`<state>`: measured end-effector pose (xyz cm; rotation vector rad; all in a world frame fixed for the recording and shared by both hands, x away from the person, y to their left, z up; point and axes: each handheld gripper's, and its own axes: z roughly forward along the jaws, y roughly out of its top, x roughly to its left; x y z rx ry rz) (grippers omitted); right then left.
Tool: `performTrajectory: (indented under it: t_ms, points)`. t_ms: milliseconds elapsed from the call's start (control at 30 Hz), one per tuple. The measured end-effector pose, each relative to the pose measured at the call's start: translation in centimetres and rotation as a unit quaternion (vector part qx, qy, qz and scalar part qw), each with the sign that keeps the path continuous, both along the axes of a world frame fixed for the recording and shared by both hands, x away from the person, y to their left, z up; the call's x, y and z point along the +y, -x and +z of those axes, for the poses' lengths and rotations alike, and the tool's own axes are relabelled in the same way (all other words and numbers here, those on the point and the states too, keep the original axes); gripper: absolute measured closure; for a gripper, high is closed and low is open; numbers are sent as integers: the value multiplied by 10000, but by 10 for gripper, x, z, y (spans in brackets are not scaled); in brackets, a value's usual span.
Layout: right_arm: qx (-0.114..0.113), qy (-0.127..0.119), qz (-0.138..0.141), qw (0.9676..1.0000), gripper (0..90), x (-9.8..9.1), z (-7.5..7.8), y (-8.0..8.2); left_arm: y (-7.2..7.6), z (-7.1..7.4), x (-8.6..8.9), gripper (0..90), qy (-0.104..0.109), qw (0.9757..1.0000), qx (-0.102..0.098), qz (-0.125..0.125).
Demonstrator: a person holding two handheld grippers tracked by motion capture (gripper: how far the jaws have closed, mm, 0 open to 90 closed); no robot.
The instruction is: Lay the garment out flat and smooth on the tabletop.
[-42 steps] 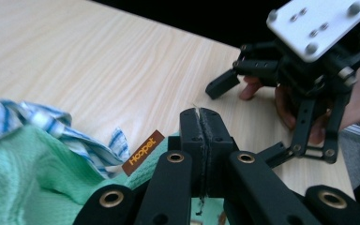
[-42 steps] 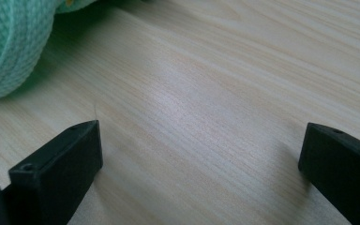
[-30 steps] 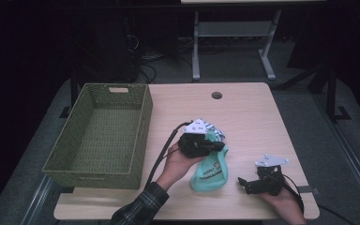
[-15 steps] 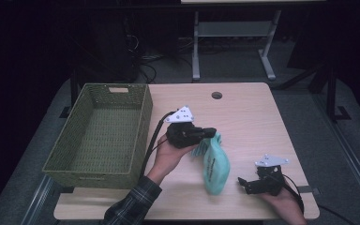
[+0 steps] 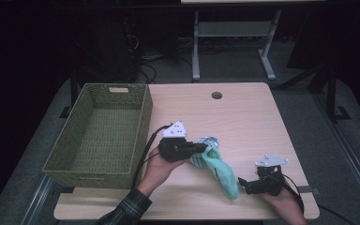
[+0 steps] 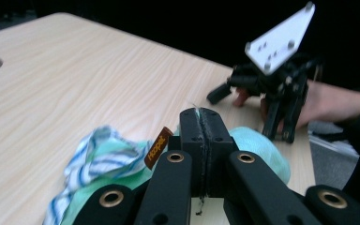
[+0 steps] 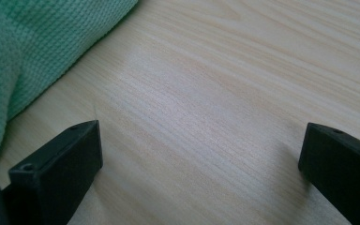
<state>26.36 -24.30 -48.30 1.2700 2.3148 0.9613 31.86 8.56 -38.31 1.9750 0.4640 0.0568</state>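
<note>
Item: green cloth (image 5: 220,171), knitted mint fabric with a blue-and-white striped part (image 6: 98,152) and a small brown tag (image 6: 155,148).
Location of item: on your table (image 5: 243,112), right of the basket, between your two grippers; one end is lifted at your left gripper, the rest trails down to the tabletop towards your right gripper.
Left gripper (image 5: 201,149): jaws pressed together, clamped on the green cloth; a thin edge of fabric shows in the seam between them in the left gripper view. Your hand (image 5: 161,164) holds it just beside the basket's right wall, pointing right.
Right gripper (image 5: 243,183): jaws stand wide apart with bare wood between them, nothing gripped. It rests low at the table's near right corner, pointing left at the cloth's lower end, close to it but not touching.
Cloth in right gripper view: upper left corner (image 7: 37,51), beside the left jaw, outside the gap.
Basket (image 5: 143,119): green woven, rectangular, on the left part of your table; inside looks bare.
Table detail: round cable hole (image 5: 216,95) near the far edge, well apart from the cloth.
</note>
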Motion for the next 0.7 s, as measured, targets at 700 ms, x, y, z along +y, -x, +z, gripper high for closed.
performTrajectory:
  t_ms: [700]
  points:
    - [-23,15,28,10000,0,-1,0,-1,25,-39,28,638,-718,9959,286,474]
